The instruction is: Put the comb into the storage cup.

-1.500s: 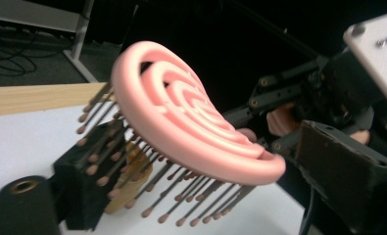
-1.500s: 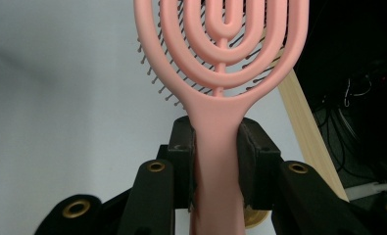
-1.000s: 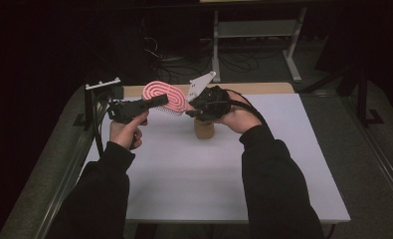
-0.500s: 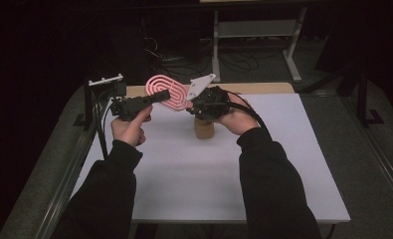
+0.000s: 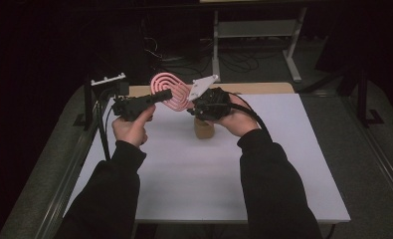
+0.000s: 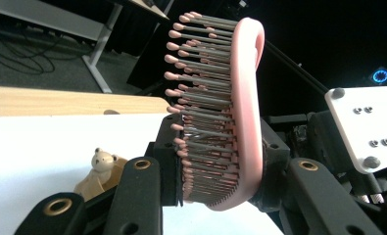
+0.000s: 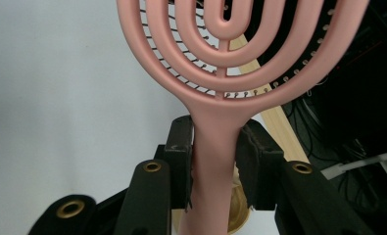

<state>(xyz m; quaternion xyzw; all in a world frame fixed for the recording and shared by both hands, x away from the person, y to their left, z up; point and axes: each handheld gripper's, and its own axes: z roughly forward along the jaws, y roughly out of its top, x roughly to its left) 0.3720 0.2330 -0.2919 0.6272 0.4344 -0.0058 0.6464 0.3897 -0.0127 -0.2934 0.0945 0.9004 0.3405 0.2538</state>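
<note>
Item one: pink brush (image 5: 170,90), held in the air above the far part of the white table (image 5: 204,179), over and just behind the bear. I see its looped head at the top and its bristle side (image 6: 205,117) edge-on in the left gripper view.

Item two: my left gripper (image 5: 160,96), pinching the brush head front and back, one jaw on the bristles, one on the pink back.

Item three: my right gripper (image 5: 196,104), pressed on the brush handle (image 7: 213,161) from both sides, just above the bear.

Item four: small tan bear (image 6: 99,171), standing upright on the table below the brush.
</note>
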